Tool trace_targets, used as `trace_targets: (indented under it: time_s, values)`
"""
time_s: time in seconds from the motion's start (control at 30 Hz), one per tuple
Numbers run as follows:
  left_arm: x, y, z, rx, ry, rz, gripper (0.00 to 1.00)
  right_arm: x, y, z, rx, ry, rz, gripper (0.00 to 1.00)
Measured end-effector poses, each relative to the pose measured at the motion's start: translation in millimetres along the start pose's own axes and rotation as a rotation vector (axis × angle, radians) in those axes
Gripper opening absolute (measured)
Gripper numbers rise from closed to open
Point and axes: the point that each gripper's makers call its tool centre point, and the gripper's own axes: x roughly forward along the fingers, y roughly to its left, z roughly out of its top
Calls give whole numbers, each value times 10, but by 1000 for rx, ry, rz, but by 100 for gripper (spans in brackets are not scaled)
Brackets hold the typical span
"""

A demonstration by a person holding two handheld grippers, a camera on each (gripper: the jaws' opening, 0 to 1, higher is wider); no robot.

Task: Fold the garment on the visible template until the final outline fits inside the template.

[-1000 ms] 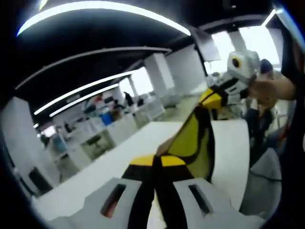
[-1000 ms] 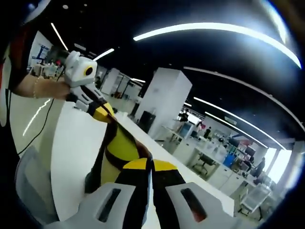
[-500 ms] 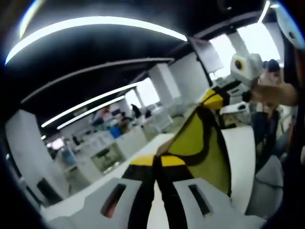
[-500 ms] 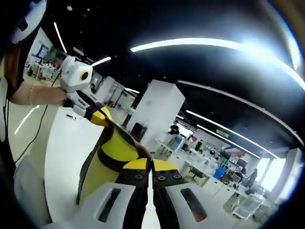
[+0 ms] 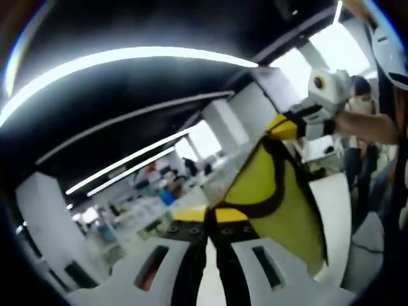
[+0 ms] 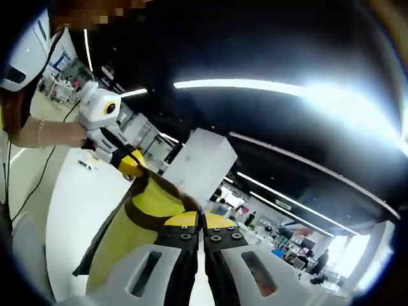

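Note:
A yellow garment with black trim hangs stretched in the air between both grippers. My left gripper is shut on one corner of it. In the left gripper view the right gripper comes in from the right, held by a hand, pinching the other corner. In the right gripper view my right gripper is shut on the garment, and the left gripper holds its far end. The white table lies under the cloth. I cannot make out the template.
A person's arm and body stand at the right of the left gripper view. A grey chair sits by the table's edge. White pillars, ceiling light strips and office desks fill the background.
Both grippers have risen and tilted upward with the garment; more ceiling shows and the table has sunk lower in both views. The cloth hangs longer below the grip.

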Motion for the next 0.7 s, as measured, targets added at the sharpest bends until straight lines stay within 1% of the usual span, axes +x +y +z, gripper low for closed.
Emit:
trace_targets:
  time_s: [0.1,0.2,0.27,0.37,0.4,0.5,0.6,0.7]
  values:
    - [-13,-10,38,29,1,5,0,-23,2,60,-20,-5,-7,1]
    - [-29,-67,3,43,16,1,0,-52,42,20,-24,6,-6,1]
    - [-51,-130,-58,42,32,-9,0,-91,98,-42,-8,21,3,1]
    - [-92,-232,-166,14,56,-31,0,-153,204,-133,20,44,22,1]
    - [-117,-271,-203,-9,67,-40,0,-176,249,-155,34,49,30,1]
    - [-194,-352,-241,-63,75,-59,0,-231,338,-180,55,61,43,1]
    - [-282,-392,-226,-85,83,-70,0,-290,413,-131,70,65,56,1]
    - [-399,-409,-151,-116,89,-74,0,-353,474,-3,85,51,80,1]
